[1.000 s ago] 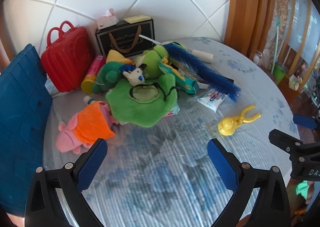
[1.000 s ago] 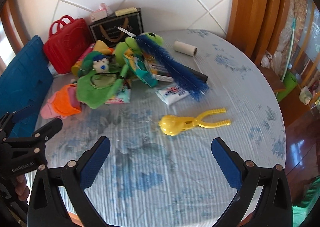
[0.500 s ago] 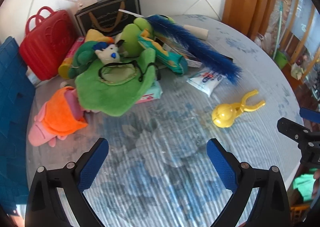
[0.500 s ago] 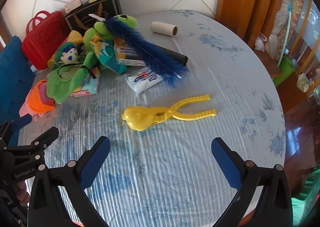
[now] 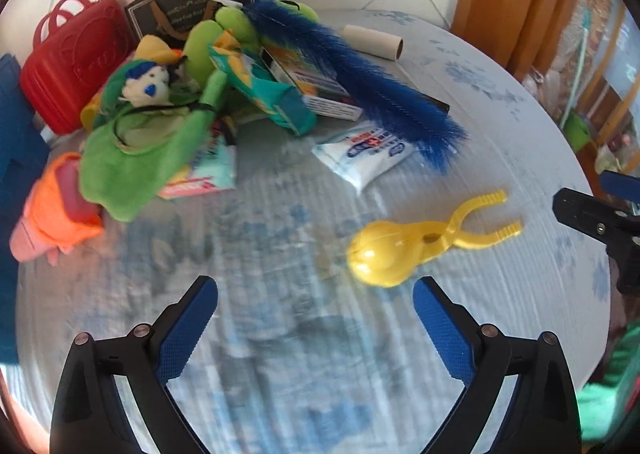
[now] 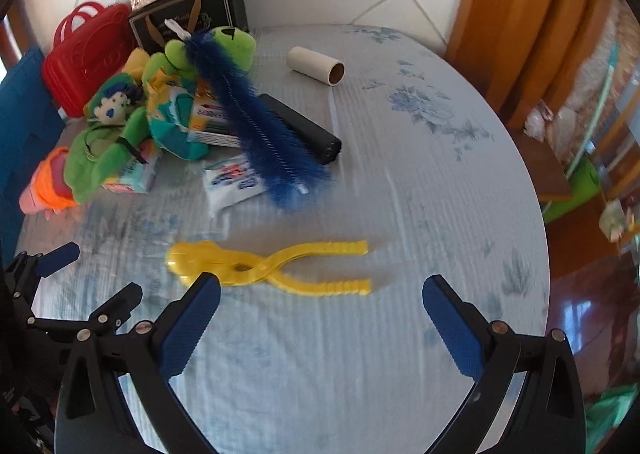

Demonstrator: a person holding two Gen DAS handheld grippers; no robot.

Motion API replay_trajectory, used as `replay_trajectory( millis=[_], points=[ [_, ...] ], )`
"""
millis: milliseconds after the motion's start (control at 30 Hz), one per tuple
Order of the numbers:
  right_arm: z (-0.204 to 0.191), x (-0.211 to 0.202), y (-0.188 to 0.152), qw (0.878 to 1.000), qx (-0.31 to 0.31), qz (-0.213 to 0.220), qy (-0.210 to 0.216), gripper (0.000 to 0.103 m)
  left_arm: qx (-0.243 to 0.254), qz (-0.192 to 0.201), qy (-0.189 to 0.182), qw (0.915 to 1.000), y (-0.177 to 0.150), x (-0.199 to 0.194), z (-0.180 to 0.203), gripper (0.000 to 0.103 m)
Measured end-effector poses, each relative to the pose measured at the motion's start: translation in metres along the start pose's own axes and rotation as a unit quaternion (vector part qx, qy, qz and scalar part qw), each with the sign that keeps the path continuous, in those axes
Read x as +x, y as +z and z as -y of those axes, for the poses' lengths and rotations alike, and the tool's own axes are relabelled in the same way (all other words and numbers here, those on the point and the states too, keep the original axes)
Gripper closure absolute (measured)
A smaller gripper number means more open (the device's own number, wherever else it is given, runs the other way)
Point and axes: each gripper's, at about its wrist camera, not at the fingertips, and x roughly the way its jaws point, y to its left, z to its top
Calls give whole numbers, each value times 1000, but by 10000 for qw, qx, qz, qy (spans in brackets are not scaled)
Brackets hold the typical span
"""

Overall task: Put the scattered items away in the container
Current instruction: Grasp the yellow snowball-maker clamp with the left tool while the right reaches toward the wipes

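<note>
A yellow snowball clamp (image 5: 420,244) lies on the round table, just beyond my open, empty left gripper (image 5: 316,318); in the right wrist view the clamp (image 6: 264,266) lies just in front of my open, empty right gripper (image 6: 320,314), nearer its left finger. Behind it lies a pile: a blue bristle brush (image 6: 260,122), a white wipes packet (image 5: 364,150), green plush toys (image 5: 140,142), a pink and orange plush (image 5: 52,210), boxes and a teal packet. A blue container (image 5: 12,142) stands at the left edge.
A red plastic case (image 5: 76,58) and a black gift bag (image 5: 192,10) stand against the tiled wall. A cardboard tube (image 6: 316,66) and a black bar (image 6: 304,130) lie on the tablecloth (image 6: 420,182). Wooden chairs stand to the right, past the table's edge.
Both grippers have moved forward and to the right, toward the yellow clamp, which now lies much closer to them. Both stay open. Nothing on the table has moved.
</note>
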Motion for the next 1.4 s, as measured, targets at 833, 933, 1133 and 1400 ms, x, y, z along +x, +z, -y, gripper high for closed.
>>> replay_trajectory(
  millis=[833, 933, 1133, 1400],
  points=[
    [23, 114, -19, 9571, -2284, -1289, 1230, 0, -1860, -547, 1179, 9739, 25, 55, 14, 12],
    [1, 98, -36, 9460, -2309, -1339, 1839, 0, -1663, -397, 1027, 9799, 35, 42, 23, 12],
    [19, 93, -30, 9654, -1744, -1252, 1478, 0, -1420, -549, 577, 9867, 48, 61, 44, 12],
    [77, 97, -5, 9839, -1033, -1146, 897, 23, -1354, -534, 436, 9884, 40, 83, 55, 68]
  ],
)
